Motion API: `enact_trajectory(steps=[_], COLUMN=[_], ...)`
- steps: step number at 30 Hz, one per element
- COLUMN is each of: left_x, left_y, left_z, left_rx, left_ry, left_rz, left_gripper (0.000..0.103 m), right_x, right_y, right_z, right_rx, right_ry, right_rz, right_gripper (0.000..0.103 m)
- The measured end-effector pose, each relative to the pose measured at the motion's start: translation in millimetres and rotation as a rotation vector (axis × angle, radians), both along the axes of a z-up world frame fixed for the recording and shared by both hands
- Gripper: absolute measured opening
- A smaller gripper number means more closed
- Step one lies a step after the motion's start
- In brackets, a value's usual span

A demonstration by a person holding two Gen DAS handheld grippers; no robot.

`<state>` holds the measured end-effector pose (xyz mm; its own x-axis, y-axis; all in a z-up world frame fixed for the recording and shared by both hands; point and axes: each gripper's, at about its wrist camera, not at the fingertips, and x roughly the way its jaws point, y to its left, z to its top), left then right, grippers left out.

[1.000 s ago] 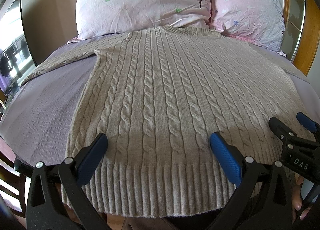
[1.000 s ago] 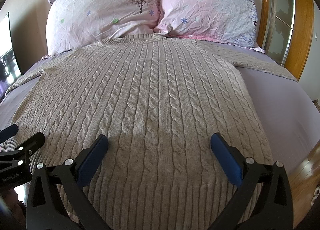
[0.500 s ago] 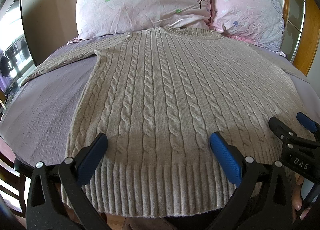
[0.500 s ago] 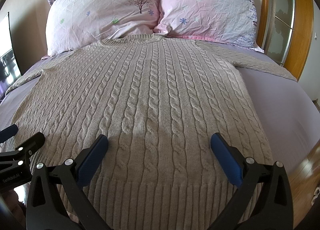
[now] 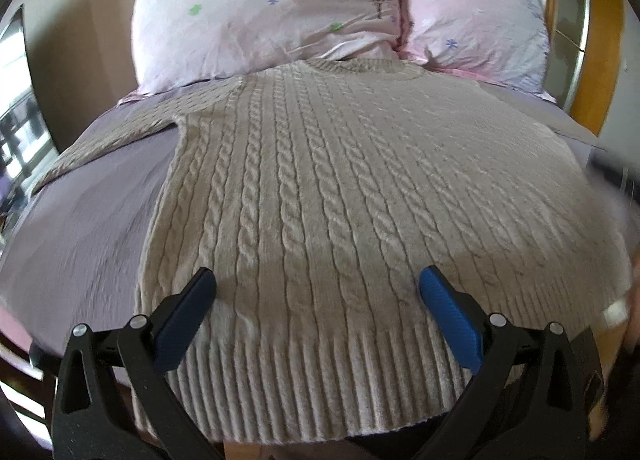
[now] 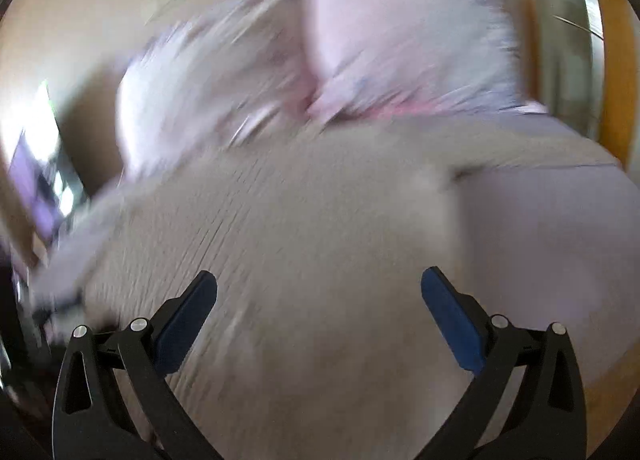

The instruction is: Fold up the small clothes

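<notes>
bed (image 5: 88, 212) holds flat sweater (image 5: 340, 200); both tools (image 5: 316, 300) (image 6: 318, 300) gape.

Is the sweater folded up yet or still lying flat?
Spread flat. The sweater lies open on the bed, a sleeve stretched sideways, hem unfolded.

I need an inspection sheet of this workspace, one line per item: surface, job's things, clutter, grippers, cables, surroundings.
Surface: bed with a lilac sheet, smooth where bare.
Job's things: beige cable-knit sweater lying flat and unfolded, collar toward the pillows, ribbed hem at the near bed edge, one sleeve spread out sideways.
Clutter: two pink floral pillows at the head.
Grippers: left gripper open above the hem, holding nothing; right gripper open, empty, its view heavily blurred.
Cables: nothing seen.
Surroundings: wooden frame at right, beige wall behind.
</notes>
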<state>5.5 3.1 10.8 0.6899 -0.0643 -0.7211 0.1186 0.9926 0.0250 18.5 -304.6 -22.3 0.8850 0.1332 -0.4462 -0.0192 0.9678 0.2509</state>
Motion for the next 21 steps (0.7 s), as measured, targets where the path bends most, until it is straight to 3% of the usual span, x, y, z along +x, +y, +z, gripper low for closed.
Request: enact_trajectory(steps=[4,5,6,7,11,15,17,20,21], left_x=[11,13,18,25,57,85,96,102,98], left_y=[25,29,37,47,78,115,139,175,186], left_z=[29,33,39,44,54,56,58,54,52], left_rx=[-0.104,-0.12,-0.153,-0.18,-0.221,-0.257,-0.29,-0.38,-0.413], left_ry=[-0.161,-0.188,-0.236,-0.272,-0.285,-0.27,-0.266,-0.257,-0.255], left_rz=[-0.017,-0.022,-0.04,-0.057,-0.029,0.083,0.156,0.267,0.301], left_gripper=[0.101,0.101,0.101,0.101,0.101,0.101,0.101,0.101,0.101], right_x=[40,51,66,80,119,139,152,163,167], right_y=[-120,-148,-187,-223,-327,-370,-376,-382,-387], right_z=[25,26,25,22,0,-19,-19,-26,-32], right_rx=[0.197,0.235,0.289,0.348,0.523,0.618,0.612,0.658,0.697], right_ry=[0.04,0.06,0.09,0.118,0.196,0.201,0.195,0.161,0.155], right_rz=[-0.246,-0.303,-0.39,-0.463,-0.699,-0.792,-0.812,-0.818,-0.82], right_gripper=[0.102,0.097,0.083,0.076,0.061,0.056,0.054,0.029,0.01])
